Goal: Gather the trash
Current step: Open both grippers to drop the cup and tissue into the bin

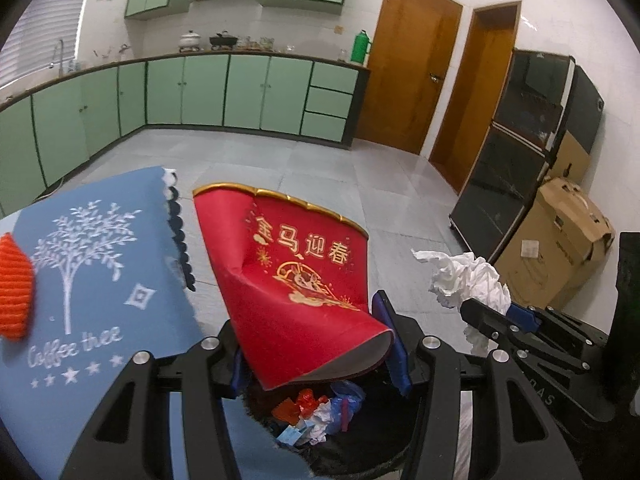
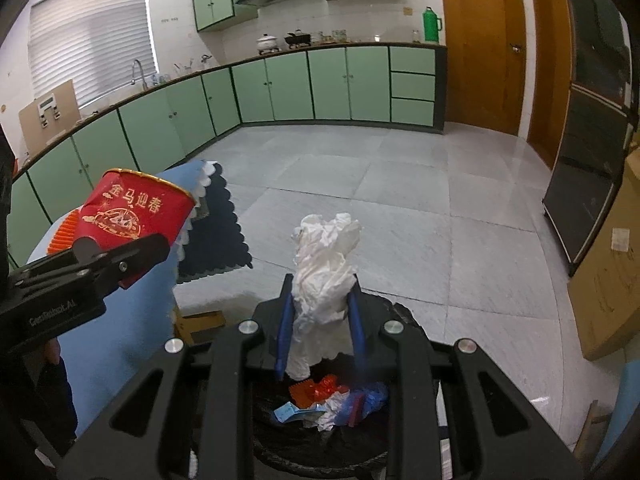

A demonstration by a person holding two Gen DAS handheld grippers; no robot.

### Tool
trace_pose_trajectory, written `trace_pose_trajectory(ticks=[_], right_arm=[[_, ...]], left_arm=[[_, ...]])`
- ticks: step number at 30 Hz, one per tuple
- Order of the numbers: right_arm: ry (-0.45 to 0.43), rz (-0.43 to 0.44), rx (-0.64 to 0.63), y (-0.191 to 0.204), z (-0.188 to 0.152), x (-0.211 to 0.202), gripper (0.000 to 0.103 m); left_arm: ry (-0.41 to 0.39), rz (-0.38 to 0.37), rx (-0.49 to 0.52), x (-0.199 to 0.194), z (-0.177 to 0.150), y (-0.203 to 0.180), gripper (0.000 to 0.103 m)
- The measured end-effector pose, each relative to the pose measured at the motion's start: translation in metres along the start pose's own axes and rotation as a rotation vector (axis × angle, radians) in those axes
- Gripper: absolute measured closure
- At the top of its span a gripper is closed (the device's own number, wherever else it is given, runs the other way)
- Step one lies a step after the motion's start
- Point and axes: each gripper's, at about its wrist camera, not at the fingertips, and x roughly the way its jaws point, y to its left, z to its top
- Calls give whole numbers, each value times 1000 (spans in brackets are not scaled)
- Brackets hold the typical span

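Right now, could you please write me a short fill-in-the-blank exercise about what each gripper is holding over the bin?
1. The left gripper is shut on a crushed paper cup whose main colour is ____.
2. The right gripper is shut on a crumpled white ____.
3. Both items hang above a trash bin lined in the colour ____.
4. The table beside the bin wears a cloth printed with a white ____.

Missing words: red; tissue; black; tree

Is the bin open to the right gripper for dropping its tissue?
Probably yes: the right gripper holds the tissue above the bin, whose mouth looks uncovered; the left gripper with its cup is off to one side.
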Motion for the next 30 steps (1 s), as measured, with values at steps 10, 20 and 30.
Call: trace_pose_trajectory(ticks=[10, 20, 30], right_arm=[[52, -38, 39, -22, -19, 17, 53], [16, -71, 54, -25, -24, 10, 11], [-32, -7, 23, 11, -5, 1, 9]], left_arm=[[75, -52, 11, 26, 2, -17, 34], [32, -10, 1, 10, 8, -9, 22], [-64, 111, -58, -44, 13, 47, 13]])
